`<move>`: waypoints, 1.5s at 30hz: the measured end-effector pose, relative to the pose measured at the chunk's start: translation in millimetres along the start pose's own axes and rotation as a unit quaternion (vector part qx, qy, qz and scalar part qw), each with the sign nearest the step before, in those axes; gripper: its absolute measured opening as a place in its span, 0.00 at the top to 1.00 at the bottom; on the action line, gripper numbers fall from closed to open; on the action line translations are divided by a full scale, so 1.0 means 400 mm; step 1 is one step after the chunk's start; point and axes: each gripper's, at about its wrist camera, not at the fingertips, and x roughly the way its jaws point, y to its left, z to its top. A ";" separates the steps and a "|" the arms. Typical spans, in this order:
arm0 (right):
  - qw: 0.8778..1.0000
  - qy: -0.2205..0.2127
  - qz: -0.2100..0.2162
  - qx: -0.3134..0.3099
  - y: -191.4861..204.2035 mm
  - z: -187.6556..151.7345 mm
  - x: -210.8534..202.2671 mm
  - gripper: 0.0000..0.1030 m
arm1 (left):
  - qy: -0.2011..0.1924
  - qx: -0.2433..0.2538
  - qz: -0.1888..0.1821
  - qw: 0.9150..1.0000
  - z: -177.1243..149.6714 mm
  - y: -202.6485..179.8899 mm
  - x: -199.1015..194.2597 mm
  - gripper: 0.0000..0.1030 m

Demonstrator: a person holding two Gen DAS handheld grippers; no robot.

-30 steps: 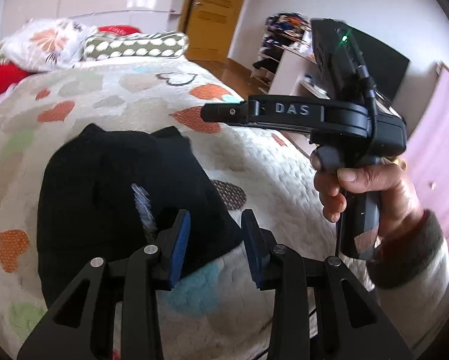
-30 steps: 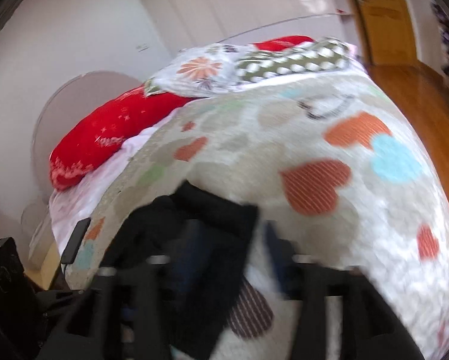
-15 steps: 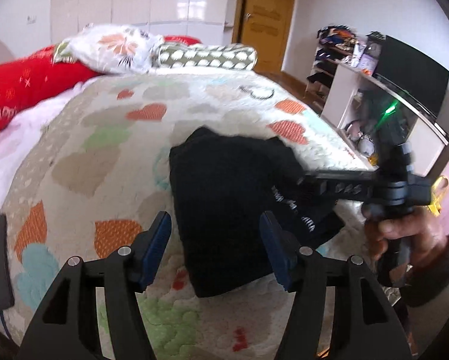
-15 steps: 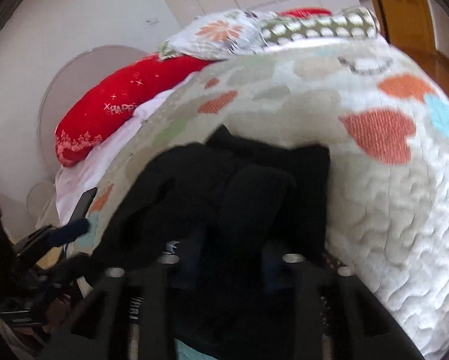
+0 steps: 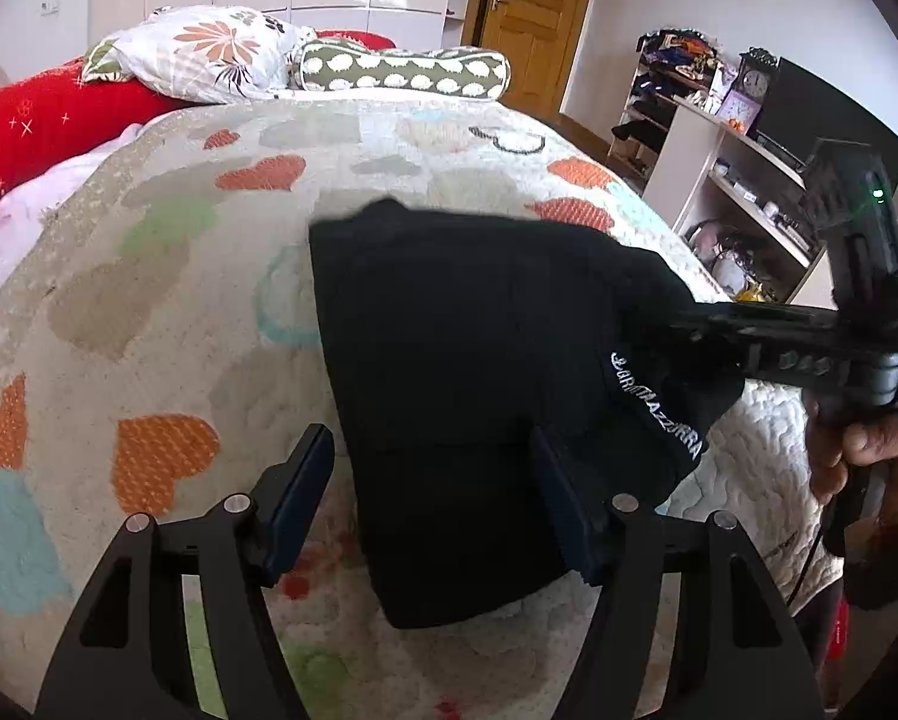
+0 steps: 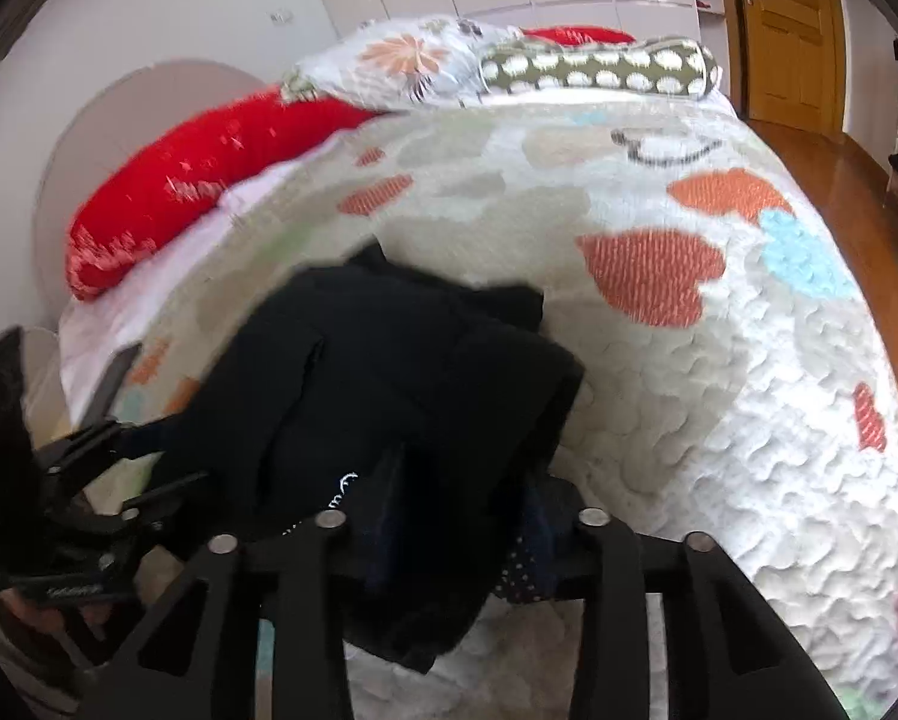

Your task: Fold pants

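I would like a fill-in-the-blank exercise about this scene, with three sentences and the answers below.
1. The folded pants on the heart-patterned quilt are ____ in colour.
2. The left gripper has its jaws ____ and holds nothing.
3. The right gripper grips the pants at the edge with ____ lettering.

Answers: black; open; white

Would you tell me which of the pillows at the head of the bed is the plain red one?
The long red pillow at the far left edge; the floral pillow is white with orange flowers, and the bolster is olive with white spots.
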 end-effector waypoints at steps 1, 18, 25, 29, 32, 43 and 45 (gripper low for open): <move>1.000 -0.010 -0.005 -0.002 0.000 0.014 -0.013 0.54 | -0.005 0.004 0.005 1.000 0.005 0.002 -0.007 0.35; 0.986 0.062 0.015 -0.154 0.099 0.110 0.182 0.88 | 0.037 0.002 0.029 0.999 0.122 0.052 0.127 0.32; 0.980 0.048 -0.095 -0.170 0.067 0.143 0.212 1.00 | 0.029 0.004 0.045 0.999 0.156 0.034 0.161 0.29; 0.992 0.047 -0.057 -0.107 0.024 0.121 0.216 1.00 | 0.042 -0.012 0.040 0.998 0.149 0.054 0.176 0.26; 0.991 0.027 -0.071 -0.106 0.037 0.117 0.152 0.90 | 0.036 -0.016 0.039 0.998 0.147 0.064 0.147 0.26; 0.994 0.001 -0.046 -0.096 0.090 0.056 0.018 0.51 | 0.017 0.005 0.068 0.998 0.119 0.042 0.073 0.27; 0.997 0.014 -0.039 -0.069 0.066 0.048 0.042 0.50 | 0.015 0.003 0.069 0.997 0.115 0.041 0.063 0.27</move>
